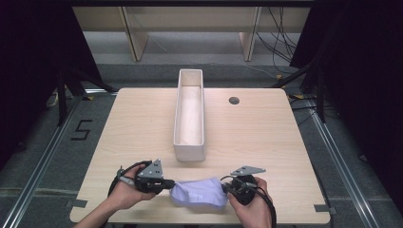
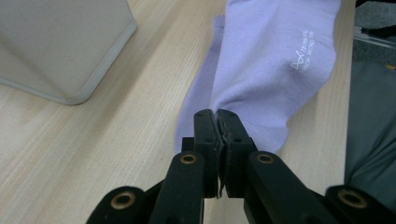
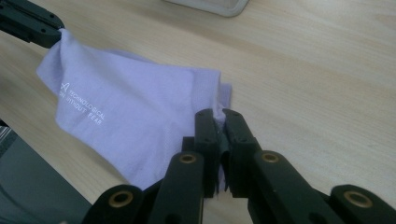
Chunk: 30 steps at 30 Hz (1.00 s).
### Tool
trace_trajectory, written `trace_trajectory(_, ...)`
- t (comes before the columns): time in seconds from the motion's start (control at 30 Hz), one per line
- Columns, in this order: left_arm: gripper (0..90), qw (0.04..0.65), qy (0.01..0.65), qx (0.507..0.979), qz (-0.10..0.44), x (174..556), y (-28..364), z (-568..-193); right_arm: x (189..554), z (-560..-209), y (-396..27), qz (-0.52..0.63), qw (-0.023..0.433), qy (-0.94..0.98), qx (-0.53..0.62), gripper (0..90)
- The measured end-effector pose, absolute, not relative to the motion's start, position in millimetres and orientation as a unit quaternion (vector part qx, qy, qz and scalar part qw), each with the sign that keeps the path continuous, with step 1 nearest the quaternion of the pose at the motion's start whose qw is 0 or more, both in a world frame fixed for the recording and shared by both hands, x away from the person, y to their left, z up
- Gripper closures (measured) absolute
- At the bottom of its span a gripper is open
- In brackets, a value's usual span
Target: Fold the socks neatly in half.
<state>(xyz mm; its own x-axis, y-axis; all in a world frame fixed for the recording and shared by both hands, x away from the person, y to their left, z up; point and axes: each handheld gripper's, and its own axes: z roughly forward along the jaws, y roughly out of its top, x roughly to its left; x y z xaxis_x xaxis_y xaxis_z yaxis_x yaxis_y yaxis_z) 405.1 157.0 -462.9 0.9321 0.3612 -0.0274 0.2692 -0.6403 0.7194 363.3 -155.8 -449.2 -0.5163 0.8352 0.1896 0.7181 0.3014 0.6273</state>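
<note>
In the left gripper view the sock (image 2: 271,70) runs off the top edge beyond the left hand-held gripper (image 2: 218,122), so its far end is unseen there, and the fabric edge pinched between the closed jaws is hidden. The white bin (image 2: 60,46), up and to the left of that hand-held gripper, is cut off by the top and left edges. The small print (image 2: 303,53) on the sock is too blurred to read in full. In the right gripper view only a corner of the bin (image 3: 212,4) shows at the top edge, and the right hand-held gripper (image 3: 218,122) hides the pinched cloth. In the high view the forearms are cut off at the bottom edge.
</note>
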Motion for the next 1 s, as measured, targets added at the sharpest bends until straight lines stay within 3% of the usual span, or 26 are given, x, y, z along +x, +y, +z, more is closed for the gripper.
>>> trace_trajectory(1.0, 86.7, 0.361, 0.159, 0.916, 0.068, 410.6, 152.9, -469.8, 359.4, -459.5, -147.4, 0.313, 0.068, 0.800, 0.507, 85.0)
